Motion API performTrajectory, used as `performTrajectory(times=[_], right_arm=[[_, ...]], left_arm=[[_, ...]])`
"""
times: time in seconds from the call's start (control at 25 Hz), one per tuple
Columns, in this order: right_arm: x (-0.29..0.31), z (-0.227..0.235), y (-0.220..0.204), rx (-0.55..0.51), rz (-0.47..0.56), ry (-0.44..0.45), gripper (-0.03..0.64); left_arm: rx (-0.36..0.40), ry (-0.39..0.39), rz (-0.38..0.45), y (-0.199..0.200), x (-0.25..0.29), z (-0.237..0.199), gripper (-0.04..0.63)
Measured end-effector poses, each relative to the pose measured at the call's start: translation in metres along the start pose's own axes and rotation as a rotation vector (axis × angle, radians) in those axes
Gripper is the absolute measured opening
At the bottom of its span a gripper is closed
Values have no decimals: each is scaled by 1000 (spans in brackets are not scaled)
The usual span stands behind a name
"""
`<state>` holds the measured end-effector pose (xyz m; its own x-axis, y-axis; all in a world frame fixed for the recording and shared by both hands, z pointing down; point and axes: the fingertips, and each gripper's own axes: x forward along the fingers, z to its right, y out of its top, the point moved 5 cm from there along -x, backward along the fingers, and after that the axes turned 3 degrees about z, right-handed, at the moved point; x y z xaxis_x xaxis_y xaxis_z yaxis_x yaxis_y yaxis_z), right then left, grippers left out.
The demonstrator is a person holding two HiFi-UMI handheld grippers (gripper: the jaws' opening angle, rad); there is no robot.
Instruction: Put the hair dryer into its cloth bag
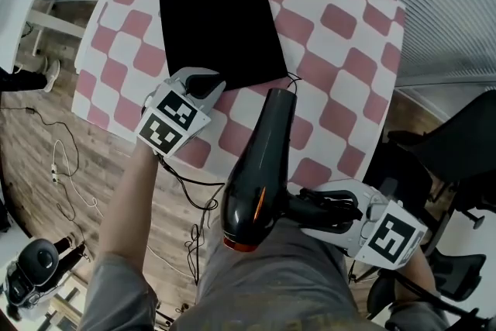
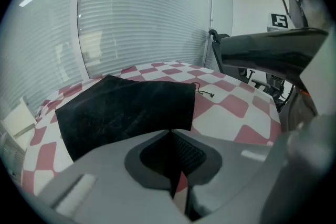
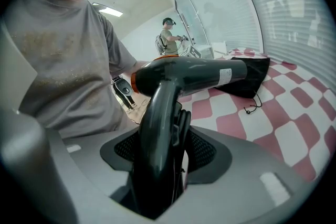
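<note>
My right claw [image 1: 310, 207] clamps the dryer [image 1: 260, 174] by its handle, nozzle toward the bag [image 1: 217, 12], while my left claw [image 1: 203, 85], shut and empty, hovers at the bag's near edge, probably to open it.

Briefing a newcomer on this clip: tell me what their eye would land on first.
First, the glossy black hair dryer, held by its handle in the right gripper, its nozzle pointing toward the table. Next, the flat black cloth bag lying on that red-and-white checked table, with the left gripper, jaws together, at the bag's near edge.
</note>
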<state>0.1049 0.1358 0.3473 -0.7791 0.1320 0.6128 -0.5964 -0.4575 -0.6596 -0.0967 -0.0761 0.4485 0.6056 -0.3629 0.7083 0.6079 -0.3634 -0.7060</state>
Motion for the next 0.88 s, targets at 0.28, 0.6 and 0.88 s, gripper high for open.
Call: performTrajectory(times=[0.28, 0.6, 0.88], right_arm=[[3, -4, 3, -10, 3, -4, 264], [-1, -5, 7, -9, 12, -18, 264], [2, -3, 0, 4, -3, -14, 264]], left_arm=[[-110, -18, 61, 8, -14, -10, 2], [15, -4, 55, 13, -23, -7, 46], [17, -34, 17, -3, -9, 2, 89]])
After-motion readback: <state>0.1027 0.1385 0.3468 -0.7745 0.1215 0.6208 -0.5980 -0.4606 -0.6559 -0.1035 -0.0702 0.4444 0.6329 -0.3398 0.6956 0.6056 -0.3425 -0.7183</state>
